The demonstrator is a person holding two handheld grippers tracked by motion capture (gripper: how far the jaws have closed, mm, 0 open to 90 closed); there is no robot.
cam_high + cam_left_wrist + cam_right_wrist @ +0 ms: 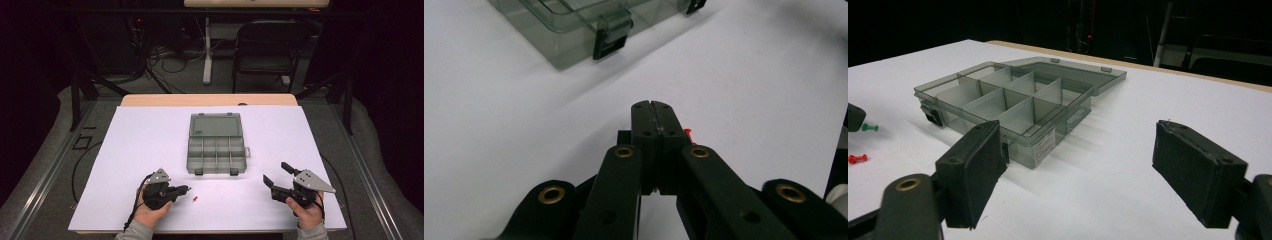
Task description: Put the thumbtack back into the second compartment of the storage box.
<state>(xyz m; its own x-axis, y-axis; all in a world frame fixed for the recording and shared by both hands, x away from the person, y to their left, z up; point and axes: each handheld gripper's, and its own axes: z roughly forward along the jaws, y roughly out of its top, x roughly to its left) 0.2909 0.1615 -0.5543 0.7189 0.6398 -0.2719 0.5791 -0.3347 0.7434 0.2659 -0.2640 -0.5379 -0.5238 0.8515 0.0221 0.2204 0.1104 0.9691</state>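
Pushpins are what the work turns on: a red pushpin [195, 198] lies on the white table [130, 150], just beside the tip of the left gripper [186, 189], on the side toward the person. In the left gripper view the red pushpin [689, 134] peeks out from behind the closed jaws, low and to their right, so it lies beside them and not between them. Those jaws are pressed together with nothing in them. In the right gripper view the red pushpin [858, 159] lies on its side, its long axis running roughly across that picture, and a green pushpin [869, 127] lies near it, a little farther off.

The left gripper is by far the nearer of the two; the right gripper [274, 176] sits well apart at the other side of the table, its jaws standing wide apart [1078, 170] and holding nothing. To pick up the red pushpin, the left jaws would likely have to open and shift slightly toward the person.

Beyond the pins stands the clear compartment box [216, 152], lid [215, 125] folded back flat, its compartments apparently bare. Nothing lies between the pins and the box. A folding chair [270, 47] stands behind the table.
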